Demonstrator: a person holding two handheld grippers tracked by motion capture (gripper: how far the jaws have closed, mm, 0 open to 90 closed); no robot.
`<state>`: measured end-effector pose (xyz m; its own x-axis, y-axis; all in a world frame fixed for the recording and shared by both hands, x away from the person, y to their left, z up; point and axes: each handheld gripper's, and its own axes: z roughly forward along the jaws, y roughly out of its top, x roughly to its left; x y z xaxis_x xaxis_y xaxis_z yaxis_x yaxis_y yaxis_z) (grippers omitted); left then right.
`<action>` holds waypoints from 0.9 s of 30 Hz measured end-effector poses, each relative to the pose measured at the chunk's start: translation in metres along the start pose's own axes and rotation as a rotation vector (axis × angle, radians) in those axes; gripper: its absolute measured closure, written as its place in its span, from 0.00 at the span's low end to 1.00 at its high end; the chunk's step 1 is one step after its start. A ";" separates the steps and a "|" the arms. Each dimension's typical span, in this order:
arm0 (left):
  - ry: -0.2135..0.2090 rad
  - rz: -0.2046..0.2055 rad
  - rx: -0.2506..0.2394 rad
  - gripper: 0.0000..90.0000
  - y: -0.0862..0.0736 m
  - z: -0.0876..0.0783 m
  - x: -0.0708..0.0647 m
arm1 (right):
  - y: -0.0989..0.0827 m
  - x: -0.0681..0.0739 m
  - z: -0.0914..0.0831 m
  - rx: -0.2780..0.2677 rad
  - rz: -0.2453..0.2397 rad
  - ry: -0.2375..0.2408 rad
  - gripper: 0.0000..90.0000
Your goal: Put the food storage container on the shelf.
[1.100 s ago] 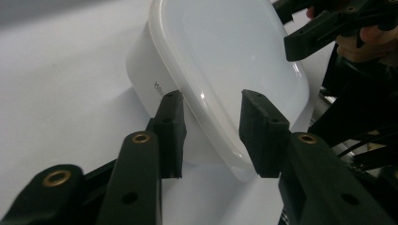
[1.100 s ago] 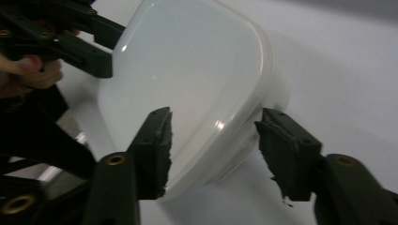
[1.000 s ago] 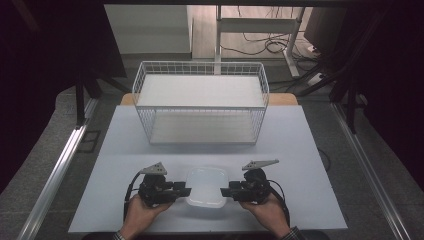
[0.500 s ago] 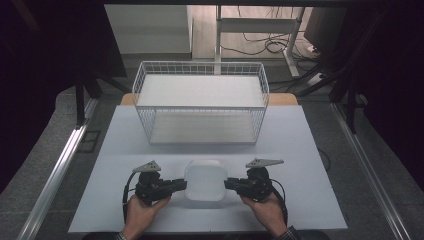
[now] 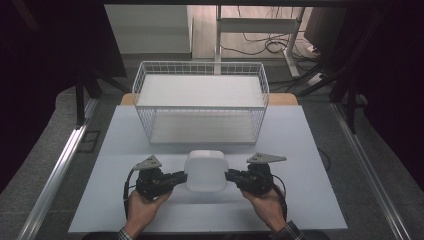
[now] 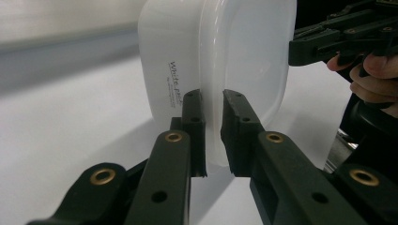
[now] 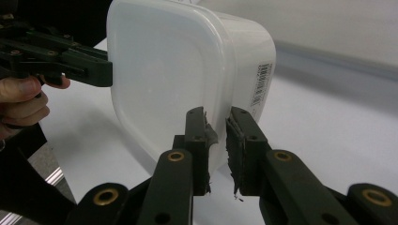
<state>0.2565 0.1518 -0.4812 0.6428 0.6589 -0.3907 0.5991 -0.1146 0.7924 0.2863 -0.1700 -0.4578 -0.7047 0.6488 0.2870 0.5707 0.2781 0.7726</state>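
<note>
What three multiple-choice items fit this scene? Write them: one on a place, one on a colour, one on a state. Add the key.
1. Where is the white container relative to the wire basket?
A. Inside it
B. In front of it, nearer the person
C. Behind it

2. What colour are the jaws of the left tongs?
A. Black
B. Red
C. Yellow

3. How do the right tongs stand?
A. Wide open, clear of the container
B. Shut on a cable
C. Shut on the container's edge

Key:
1 B: the high view shows the container between the basket and the hands.
2 A: the left gripper view shows both jaws black.
3 C: the right gripper view shows the jaws pinching the edge.
</note>
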 end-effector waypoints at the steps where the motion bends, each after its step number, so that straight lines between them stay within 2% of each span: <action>1: 0.002 0.006 -0.005 0.90 0.002 -0.001 0.000 | 0.002 0.000 -0.001 -0.006 -0.007 -0.001 0.87; 7: 0.020 0.031 -0.030 0.90 0.013 -0.007 -0.002 | 0.017 0.002 -0.003 -0.039 -0.037 -0.008 0.86; 10: 0.035 0.051 -0.050 0.90 0.024 -0.012 -0.002 | 0.026 0.003 -0.004 -0.059 -0.053 -0.012 0.86; 27: 0.045 0.104 -0.115 0.90 0.074 -0.024 -0.002 | 0.075 0.002 -0.017 -0.141 -0.094 -0.030 0.86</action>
<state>0.2877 0.1601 -0.4105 0.6747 0.6809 -0.2848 0.4704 -0.0993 0.8769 0.3206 -0.1599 -0.3891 -0.7381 0.6462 0.1941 0.4365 0.2380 0.8676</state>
